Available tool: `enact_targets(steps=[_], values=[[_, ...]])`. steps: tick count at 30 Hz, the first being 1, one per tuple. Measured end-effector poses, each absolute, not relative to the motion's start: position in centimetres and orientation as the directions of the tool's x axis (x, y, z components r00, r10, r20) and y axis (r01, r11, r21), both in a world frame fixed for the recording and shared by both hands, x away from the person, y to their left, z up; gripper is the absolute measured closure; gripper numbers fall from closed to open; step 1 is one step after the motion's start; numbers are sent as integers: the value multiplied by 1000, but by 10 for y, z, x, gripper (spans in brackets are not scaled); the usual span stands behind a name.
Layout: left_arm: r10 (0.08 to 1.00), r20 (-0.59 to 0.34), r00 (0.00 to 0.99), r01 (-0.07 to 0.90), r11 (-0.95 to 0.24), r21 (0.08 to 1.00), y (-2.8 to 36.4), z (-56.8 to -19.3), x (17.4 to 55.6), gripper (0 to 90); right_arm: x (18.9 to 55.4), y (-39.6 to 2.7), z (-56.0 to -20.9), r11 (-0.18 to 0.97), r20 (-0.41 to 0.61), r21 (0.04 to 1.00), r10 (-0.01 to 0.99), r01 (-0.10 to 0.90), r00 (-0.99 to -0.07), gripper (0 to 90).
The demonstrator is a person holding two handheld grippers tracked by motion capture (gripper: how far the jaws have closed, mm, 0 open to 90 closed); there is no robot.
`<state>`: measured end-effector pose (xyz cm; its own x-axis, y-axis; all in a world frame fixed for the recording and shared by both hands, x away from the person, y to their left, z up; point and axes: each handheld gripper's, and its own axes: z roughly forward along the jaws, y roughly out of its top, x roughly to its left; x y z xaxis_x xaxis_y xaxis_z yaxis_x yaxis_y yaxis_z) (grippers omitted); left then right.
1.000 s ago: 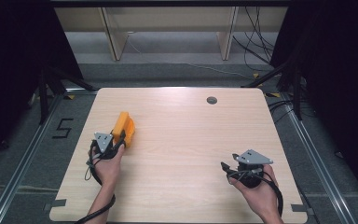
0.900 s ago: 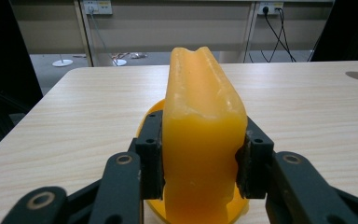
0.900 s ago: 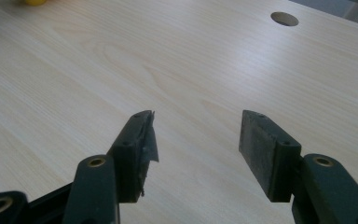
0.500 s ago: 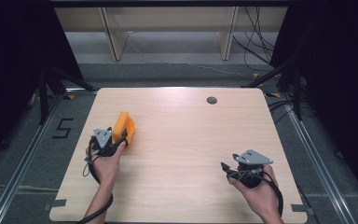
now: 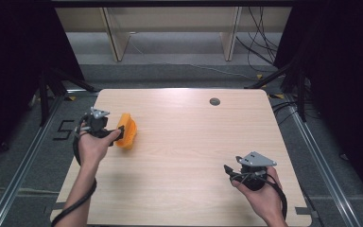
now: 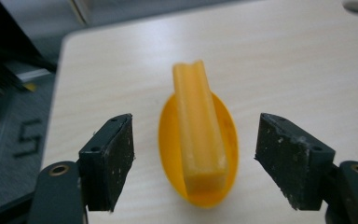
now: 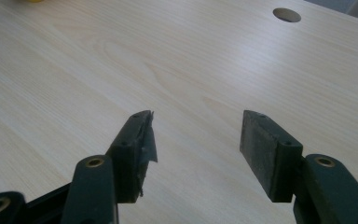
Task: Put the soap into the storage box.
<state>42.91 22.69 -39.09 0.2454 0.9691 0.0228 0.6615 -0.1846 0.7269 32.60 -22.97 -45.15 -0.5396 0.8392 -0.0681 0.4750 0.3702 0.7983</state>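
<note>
The left tongs (image 6: pixel 193 154) have just been opening and now stand released, their pads (image 6: pixel 109 161) apart on either side of the orange scoop (image 6: pixel 198 140) without pressing on it. A second ago, in the high view, they sat lower and tight against the scoop; now the left hand (image 5: pixel 92 146) has lifted and drawn back a little. The scoop (image 5: pixel 126 131) lies on the desk (image 5: pixel 189 156) near its left edge, handle along the top and pointing away in the left gripper view. I read this as a set-down finished: the scoop rests on its own, and the left hand is free to pull clear.

The right tongs (image 7: pixel 193 154) are also released, with nothing between them but bare wood. They hang over the near right part of the desk, in the same place as a second ago, well apart from the scoop.

A round cable hole (image 5: pixel 214 101) sits near the far edge. Wooden shelf legs (image 5: pixel 116 40) and loose cables (image 5: pixel 260 52) lie on the floor beyond. Nothing stands between either hand and the scoop.
</note>
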Motion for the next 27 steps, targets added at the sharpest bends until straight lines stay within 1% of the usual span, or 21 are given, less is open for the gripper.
enact_targets(steps=[1,2,3,5,6,7,10,11,13,14,16,18,24,27], values=[[962,-4,274,689,-193,699,228,-388,434,264,325,-229,-452,361,-49,792,841,492,-538,444],[954,-18,300,708,-210,674,229,-385,438,269,326,-229,-452,370,-65,797,839,478,-540,443],[943,-33,332,707,-226,670,231,-383,440,281,326,-229,-452,370,-66,797,839,478,-541,443],[929,-18,370,713,-271,647,233,-380,442,283,325,-229,-452,360,-58,797,844,484,-533,443],[922,-21,386,713,-284,641,235,-380,442,283,327,-231,-452,382,-82,798,835,466,-545,443],[918,-36,395,727,-289,623,238,-379,440,283,326,-231,-452,374,-71,796,838,476,-541,443],[904,-55,425,719,-300,627,247,-380,433,283,327,-231,-453,371,-67,795,840,481,-538,443],[894,-69,442,715,-304,630,249,-382,427,283,327,-232,-453,387,-84,795,833,467,-546,443],[878,-112,465,694,-283,662,253,-387,417,290,326,-230,-452,371,-69,797,841,477,-537,443],[872,-121,473,694,-285,661,255,-389,413,290,326,-230,-451,367,-67,798,842,477,-535,442],[862,-119,493,686,-301,662,259,-396,402,291,326,-230,-451,368,-70,799,843,476,-534,442],[858,-90,506,669,-325,669,262,-405,389,294,326,-231,-451,368,-71,800,843,474,-534,442],[826,-80,558,653,-377,657,273,-430,351,290,326,-231,-452,376,-82,801,840,465,-537,441],[815,-66,576,643,-402,652,277,-443,333,291,325,-229,-452,355,-55,798,848,487,-527,441]])
